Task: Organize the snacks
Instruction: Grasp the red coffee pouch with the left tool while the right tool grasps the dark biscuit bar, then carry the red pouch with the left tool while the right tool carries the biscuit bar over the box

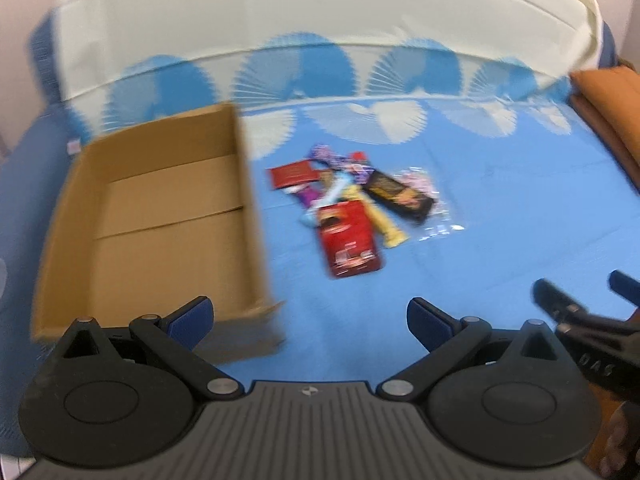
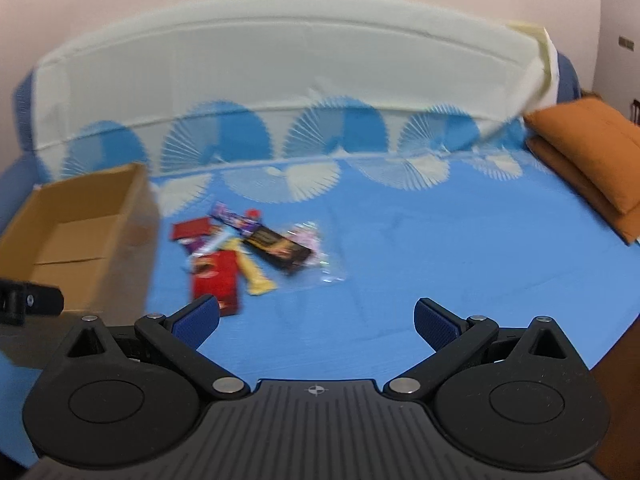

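A pile of snack packets (image 1: 352,196) lies on the blue bedspread: a large red packet (image 1: 350,240), a small red packet (image 1: 294,174), a black bar (image 1: 400,194), a yellow stick (image 1: 384,220) and purple wrappers. An open, empty cardboard box (image 1: 168,216) stands to their left. My left gripper (image 1: 310,322) is open and empty, short of the pile. In the right wrist view the pile (image 2: 248,252) and the box (image 2: 76,228) lie ahead to the left. My right gripper (image 2: 318,322) is open and empty; it also shows in the left wrist view (image 1: 580,300).
The bedspread (image 2: 440,260) has a white fan pattern toward the white headboard (image 2: 280,68). An orange pillow (image 2: 592,152) lies at the far right. The left gripper's edge (image 2: 28,300) shows at the left of the right wrist view.
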`<state>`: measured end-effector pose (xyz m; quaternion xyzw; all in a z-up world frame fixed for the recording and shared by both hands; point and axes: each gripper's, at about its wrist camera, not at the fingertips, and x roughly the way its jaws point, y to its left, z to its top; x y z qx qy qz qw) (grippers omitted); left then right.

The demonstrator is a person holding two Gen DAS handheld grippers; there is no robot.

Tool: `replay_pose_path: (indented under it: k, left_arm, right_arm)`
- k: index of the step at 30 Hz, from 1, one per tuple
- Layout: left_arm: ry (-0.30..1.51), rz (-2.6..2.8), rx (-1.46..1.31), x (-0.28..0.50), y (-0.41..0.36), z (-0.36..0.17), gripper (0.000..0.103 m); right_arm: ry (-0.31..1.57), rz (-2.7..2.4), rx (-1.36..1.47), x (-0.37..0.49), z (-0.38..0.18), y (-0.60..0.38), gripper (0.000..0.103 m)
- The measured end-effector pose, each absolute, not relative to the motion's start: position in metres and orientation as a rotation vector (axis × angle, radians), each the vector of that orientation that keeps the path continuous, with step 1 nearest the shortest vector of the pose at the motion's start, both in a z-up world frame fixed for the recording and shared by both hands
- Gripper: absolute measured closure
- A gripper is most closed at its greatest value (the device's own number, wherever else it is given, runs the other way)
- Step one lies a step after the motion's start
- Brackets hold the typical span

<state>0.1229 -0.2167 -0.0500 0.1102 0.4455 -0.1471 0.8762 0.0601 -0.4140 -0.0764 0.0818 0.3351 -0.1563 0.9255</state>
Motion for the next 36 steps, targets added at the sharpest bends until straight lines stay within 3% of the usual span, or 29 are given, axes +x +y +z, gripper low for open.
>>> replay_pose_path:
  k: [7,14,33,35,36]
  left_arm:
    - [1.001,-0.326,0.24,0.202,-0.294,-0.128,0.0]
    - [1.146,-0.191,0.128,0.274,-0.301,-0.209,0.0]
    - [1.267,-0.227,0.056,0.326,-0.273,-0.25,0.0]
    - [1.268,-0.226,0.036,0.327,-0.27,-0.247,0.009]
    - [1.26,-0.229,0.013,0.327,-0.268,-0.244,0.021]
  right_arm:
    - [0.726,-0.306,0.262,0.119,-0.128,-0.484,0.0]
    - [0.768,-0.197,0.064,0.21,-0.179,-0.518,0.0]
    - [0.768,0.076,-0.257,0.328,-0.27,-0.458,0.0]
    - [0.765,0.101,-0.248,0.331,-0.269,-0.461,0.007]
    - [0.771,0.131,-0.225,0.331,-0.268,-0.463,0.018]
